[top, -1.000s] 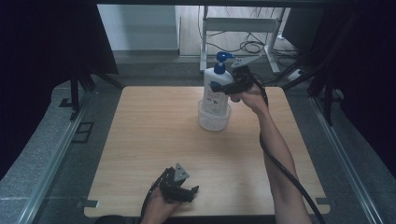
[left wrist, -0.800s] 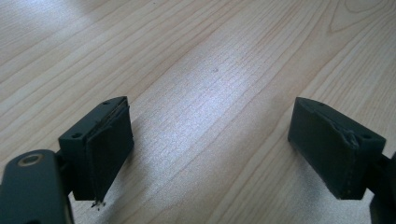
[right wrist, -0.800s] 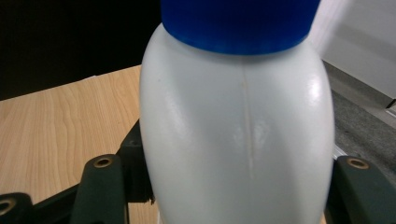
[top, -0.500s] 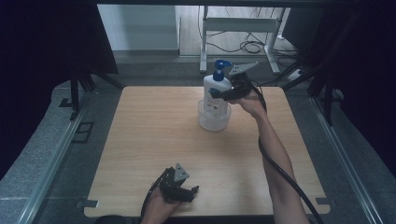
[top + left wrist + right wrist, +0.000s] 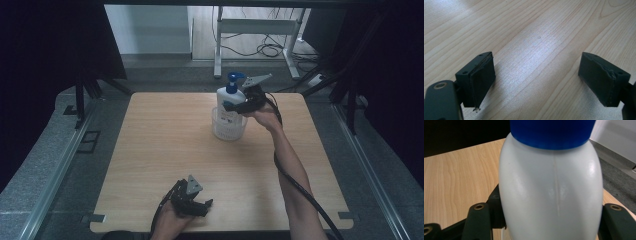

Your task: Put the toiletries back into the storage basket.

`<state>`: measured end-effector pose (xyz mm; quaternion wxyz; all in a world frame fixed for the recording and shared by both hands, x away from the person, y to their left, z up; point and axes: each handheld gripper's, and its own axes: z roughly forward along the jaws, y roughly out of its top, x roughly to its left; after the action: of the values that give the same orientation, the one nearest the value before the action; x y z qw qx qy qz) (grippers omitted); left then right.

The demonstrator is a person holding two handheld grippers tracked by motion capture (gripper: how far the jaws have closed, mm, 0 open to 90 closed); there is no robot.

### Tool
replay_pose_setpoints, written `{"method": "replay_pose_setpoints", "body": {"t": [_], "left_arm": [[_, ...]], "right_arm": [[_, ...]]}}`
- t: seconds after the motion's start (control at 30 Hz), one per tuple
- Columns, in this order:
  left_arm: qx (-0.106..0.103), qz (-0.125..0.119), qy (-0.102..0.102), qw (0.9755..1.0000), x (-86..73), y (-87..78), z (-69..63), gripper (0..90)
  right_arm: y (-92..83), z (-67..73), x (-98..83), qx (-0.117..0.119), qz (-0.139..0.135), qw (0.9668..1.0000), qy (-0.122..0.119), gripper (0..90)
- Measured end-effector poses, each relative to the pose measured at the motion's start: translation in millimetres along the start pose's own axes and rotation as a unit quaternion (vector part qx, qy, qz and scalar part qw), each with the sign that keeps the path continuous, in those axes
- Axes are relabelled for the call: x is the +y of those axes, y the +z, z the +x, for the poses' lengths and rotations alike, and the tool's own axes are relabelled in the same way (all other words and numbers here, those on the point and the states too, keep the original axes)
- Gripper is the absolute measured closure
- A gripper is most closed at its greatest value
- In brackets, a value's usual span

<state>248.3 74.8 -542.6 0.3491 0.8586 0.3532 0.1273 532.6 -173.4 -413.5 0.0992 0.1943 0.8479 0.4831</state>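
A white pump bottle point(image 5: 228, 101) with a blue pump head stands with its lower part inside a clear round container point(image 5: 228, 129) at the table's far middle. My right gripper point(image 5: 236, 106) is shut on the bottle's body from the right. In the right gripper view the white bottle point(image 5: 551, 195) with its blue collar sits squeezed between the two black jaws. My left gripper point(image 5: 202, 207) rests near the table's front edge, open. In the left gripper view its pads point(image 5: 482, 80) stand wide apart over bare wood, with nothing between them.
The wooden table point(image 5: 165, 150) has grey floor rails on both sides. Behind the far edge stand a white metal frame point(image 5: 255, 30) and loose cables on the floor. The right forearm and its cable cross the table's right half.
The right gripper has lowered the bottle, so its base now sits inside the clear container. The left gripper has stayed where it was.
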Motion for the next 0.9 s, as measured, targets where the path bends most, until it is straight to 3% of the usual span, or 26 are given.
{"method": "replay_pose_setpoints", "body": {"t": [0.27, 0.63, 0.9], "left_arm": [[0.0, 0.0, 0.0, 1.0, 0.1, 0.0, -0.1, 13.5], [0.0, 0.0, -0.001, 1.0, 0.1, 0.0, -0.3, 13.4], [0.0, 0.0, -0.001, 1.0, 0.2, 0.1, -0.3, 13.4]], "right_arm": [[7.3, 1.4, -5.0, 0.0, 0.006, 1.0, -0.004, 38.1], [2.5, -1.3, -12.6, 0.009, -0.005, 0.9999, 0.01, 36.0], [1.6, 0.4, -16.7, -0.005, -0.008, 0.9999, 0.012, 22.3]]}}
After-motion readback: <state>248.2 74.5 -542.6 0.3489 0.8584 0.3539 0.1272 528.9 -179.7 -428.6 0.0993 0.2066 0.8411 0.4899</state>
